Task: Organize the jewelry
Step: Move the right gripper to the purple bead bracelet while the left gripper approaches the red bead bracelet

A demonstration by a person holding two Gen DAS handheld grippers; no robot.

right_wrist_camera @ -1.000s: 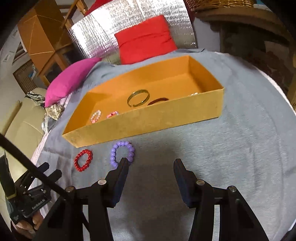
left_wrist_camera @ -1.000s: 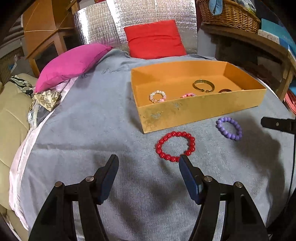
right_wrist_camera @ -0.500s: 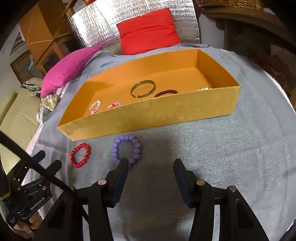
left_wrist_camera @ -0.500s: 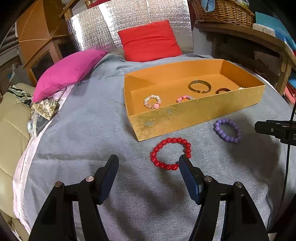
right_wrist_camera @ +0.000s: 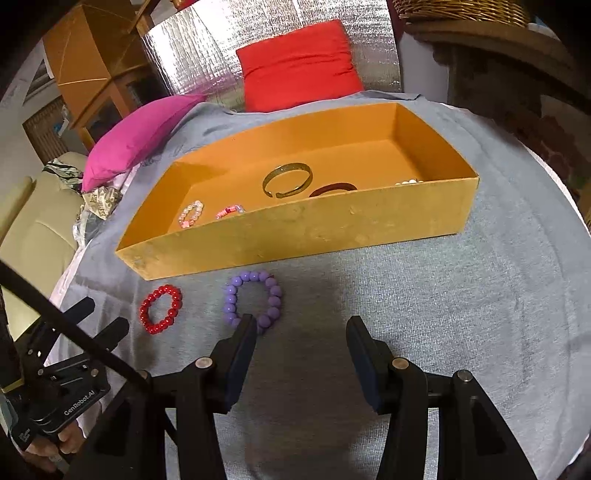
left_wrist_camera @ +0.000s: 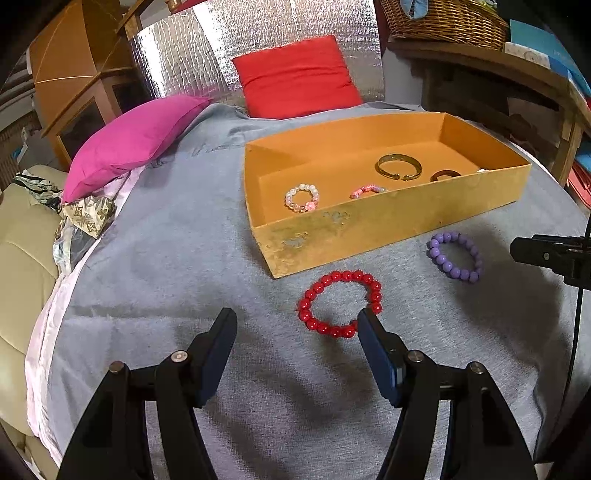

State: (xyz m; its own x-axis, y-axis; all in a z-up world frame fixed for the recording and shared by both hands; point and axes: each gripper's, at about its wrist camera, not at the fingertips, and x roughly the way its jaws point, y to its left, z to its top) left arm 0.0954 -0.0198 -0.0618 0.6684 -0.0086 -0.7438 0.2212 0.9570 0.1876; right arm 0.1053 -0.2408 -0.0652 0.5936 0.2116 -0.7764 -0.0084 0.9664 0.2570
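Observation:
An orange box (left_wrist_camera: pixel 399 225) (right_wrist_camera: pixel 303 236) on the grey cloth holds a gold bangle (left_wrist_camera: pixel 399 167) (right_wrist_camera: pixel 287 180), a dark bangle (left_wrist_camera: pixel 445 175), a pearl bracelet (left_wrist_camera: pixel 301 198) and a pink bracelet (left_wrist_camera: pixel 367 191). A red bead bracelet (left_wrist_camera: pixel 340 304) (right_wrist_camera: pixel 160 308) and a purple bead bracelet (left_wrist_camera: pixel 455 257) (right_wrist_camera: pixel 253 302) lie on the cloth in front of the box. My left gripper (left_wrist_camera: pixel 297 321) is open and empty, its right finger just below the red bracelet. My right gripper (right_wrist_camera: pixel 301 326) is open and empty, its left finger at the purple bracelet's near edge.
A pink cushion (left_wrist_camera: pixel 133 142) and a red cushion (left_wrist_camera: pixel 295 79) lie at the back of the grey cloth (left_wrist_camera: pixel 166 258). A beige sofa (left_wrist_camera: pixel 22 251) is to the left. A wicker basket (left_wrist_camera: pixel 443 18) sits on a wooden shelf at the back right.
Both grippers have moved forward and lower toward the cloth. The red bracelet now sits nearer my left fingers and the purple one at my right gripper's left finger. Both stay open.

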